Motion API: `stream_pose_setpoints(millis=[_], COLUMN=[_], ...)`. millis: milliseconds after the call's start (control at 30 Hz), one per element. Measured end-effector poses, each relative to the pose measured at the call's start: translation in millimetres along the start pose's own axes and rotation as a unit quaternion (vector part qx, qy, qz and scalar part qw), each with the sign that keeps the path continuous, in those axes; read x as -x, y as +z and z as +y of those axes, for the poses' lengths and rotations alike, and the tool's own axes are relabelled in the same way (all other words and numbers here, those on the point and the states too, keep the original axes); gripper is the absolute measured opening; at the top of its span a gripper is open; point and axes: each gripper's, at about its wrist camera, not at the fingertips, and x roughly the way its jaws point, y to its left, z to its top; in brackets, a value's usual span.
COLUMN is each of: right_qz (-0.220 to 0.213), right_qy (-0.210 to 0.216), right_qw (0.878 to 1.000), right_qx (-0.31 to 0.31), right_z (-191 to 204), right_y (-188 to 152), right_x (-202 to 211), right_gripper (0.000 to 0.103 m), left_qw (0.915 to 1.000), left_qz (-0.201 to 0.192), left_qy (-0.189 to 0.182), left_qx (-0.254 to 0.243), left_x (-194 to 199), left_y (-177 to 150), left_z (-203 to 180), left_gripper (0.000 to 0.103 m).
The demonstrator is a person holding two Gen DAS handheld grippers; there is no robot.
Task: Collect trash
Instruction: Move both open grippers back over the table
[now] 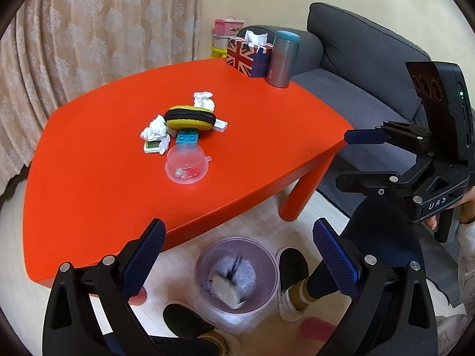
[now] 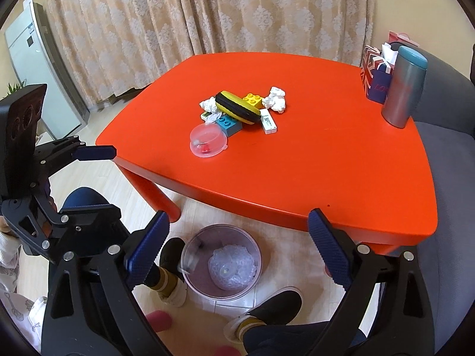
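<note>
Low table with a small heap of things, a bin on the floor before it.

On the table (image 1: pixel 89 178) the heap sits near the middle: a zipped case (image 1: pixel 190 117) lies on top, with one crumpled tissue (image 1: pixel 155 129) at its left end and another crumpled tissue (image 1: pixel 204 100) behind it, toy bricks (image 1: pixel 187 137) under its near edge, and a plastic dome (image 1: pixel 186 164) just in front of the bricks. A tissue box (image 1: pixel 248 55) and a flask (image 1: pixel 282 59) stand side by side at the far right corner, the sofa (image 1: pixel 371 68) beyond them. The bin (image 1: pixel 236 276) stands on the floor off the table's near edge, between the person's two feet, with a wad of wrapping inside. A curtain (image 1: pixel 89 35) hangs behind the table.
</note>
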Motion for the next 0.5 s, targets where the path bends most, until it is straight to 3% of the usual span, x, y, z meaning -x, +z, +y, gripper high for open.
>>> stream_pose_setpoints(millis=[500], right_qz=[0.003], right_qy=[0.005], right_qw=[1.000], right_qx=[0.002], right_z=[5.4], right_y=[3.2], right_x=[-5.9], right_gripper=[0.093], left_qw=[0.9998], left_qz=[0.002], left_qy=[0.011], left_qx=[0.015], left_x=[3.6], left_y=[-0.4], left_z=[12.8], left_gripper=[0.095])
